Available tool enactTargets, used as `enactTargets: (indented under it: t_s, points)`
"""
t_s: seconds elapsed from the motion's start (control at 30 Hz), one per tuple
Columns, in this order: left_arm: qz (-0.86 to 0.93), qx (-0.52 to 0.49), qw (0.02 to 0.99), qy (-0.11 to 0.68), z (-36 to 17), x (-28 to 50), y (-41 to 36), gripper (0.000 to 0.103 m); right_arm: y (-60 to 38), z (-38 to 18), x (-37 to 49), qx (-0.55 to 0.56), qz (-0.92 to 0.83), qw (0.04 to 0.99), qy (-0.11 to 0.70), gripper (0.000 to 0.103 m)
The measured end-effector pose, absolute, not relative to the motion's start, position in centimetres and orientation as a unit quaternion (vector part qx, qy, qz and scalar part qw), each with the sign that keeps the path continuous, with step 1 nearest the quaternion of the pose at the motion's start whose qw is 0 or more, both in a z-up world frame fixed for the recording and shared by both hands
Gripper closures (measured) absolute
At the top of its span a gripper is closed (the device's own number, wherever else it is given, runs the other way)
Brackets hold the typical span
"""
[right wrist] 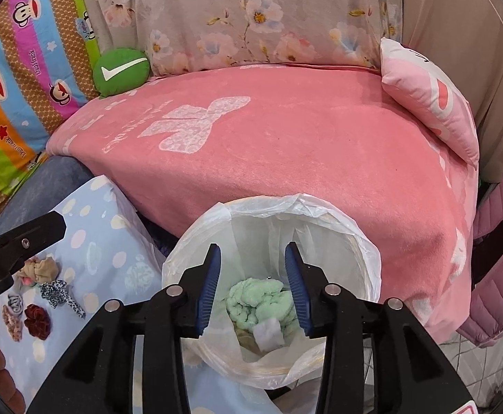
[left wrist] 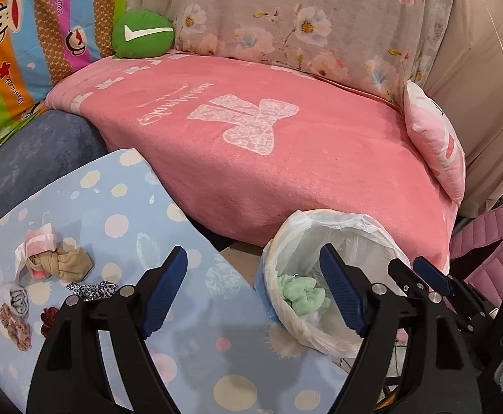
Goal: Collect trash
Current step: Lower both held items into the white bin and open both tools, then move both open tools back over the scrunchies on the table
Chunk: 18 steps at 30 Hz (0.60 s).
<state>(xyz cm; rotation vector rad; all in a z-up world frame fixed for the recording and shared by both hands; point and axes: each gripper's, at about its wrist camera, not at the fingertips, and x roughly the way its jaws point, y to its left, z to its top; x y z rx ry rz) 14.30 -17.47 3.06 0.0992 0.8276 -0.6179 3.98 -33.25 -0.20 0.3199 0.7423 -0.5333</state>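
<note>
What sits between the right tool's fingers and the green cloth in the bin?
Nothing solid: in the right wrist view the right tool hangs open over the lined bin, with only air down to the green cloth.

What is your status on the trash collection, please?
Both grippers, left and right, open, empty. Bin holds green wad. Scraps remain on dotted cloth. Nothing blocking.

bin liner (right wrist: 337, 227): thin translucent plastic, crinkled, slight sheen. green wad (right wrist: 261, 302) inside: fluffy terry-like cloth; white scrap (right wrist: 268, 334) on it prob. tissue, hard to tell. pink blanket (right wrist: 285, 145): matt, soft fleecy nap. spotted sheet (left wrist: 120, 200): smooth cloth. gripper frames matt black plastic w/ shiny metal pins, pads (right wrist: 210, 286) ribbed blue rubber.
</note>
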Motion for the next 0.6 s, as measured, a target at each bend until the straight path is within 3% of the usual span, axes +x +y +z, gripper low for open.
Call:
enactTargets:
  t_s: [0.6]
  points:
    - [-0.240, 0.018, 0.877, 0.416, 1.9, 14.8, -11.1, 0.028, -25.8, 0.7, 4.8, 0.121, -0.208, 0.899, 0.366, 0.047]
